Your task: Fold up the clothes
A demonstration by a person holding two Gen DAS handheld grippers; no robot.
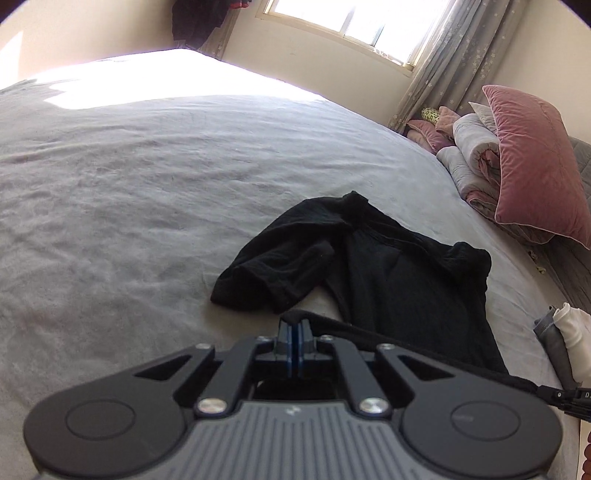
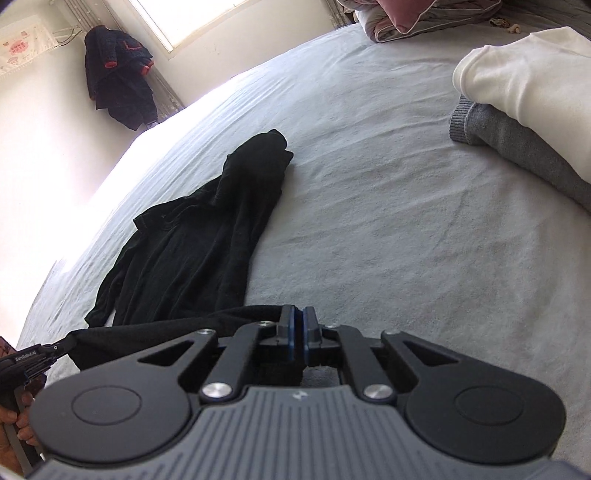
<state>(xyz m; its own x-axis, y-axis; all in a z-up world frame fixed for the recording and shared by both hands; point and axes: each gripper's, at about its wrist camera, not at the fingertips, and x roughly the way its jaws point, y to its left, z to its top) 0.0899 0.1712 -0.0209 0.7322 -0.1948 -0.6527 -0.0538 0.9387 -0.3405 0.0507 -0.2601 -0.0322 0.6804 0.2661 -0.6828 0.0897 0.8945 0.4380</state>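
Note:
A black short-sleeved shirt [image 1: 388, 266] lies stretched out on the grey bed sheet [image 1: 129, 203], collar end away from me. My left gripper [image 1: 295, 321] is shut on one corner of its near hem. My right gripper [image 2: 297, 314] is shut on the other hem corner, and the hem runs taut between the two. In the right wrist view the shirt [image 2: 192, 240] stretches up and left, one sleeve bunched at the far end. In that view the left gripper [image 2: 55, 347] shows at the left edge, held by a hand [image 2: 14, 421]. The right gripper's tip [image 1: 546, 391] shows at the left wrist view's right edge.
A pink pillow [image 1: 535, 158] and rolled quilts [image 1: 472, 155] are stacked at the head of the bed. Folded white [image 2: 528, 85] and grey [image 2: 517, 147] garments lie to the right of the shirt. Dark clothes [image 2: 114, 81] hang in the corner by the window [image 1: 351, 22].

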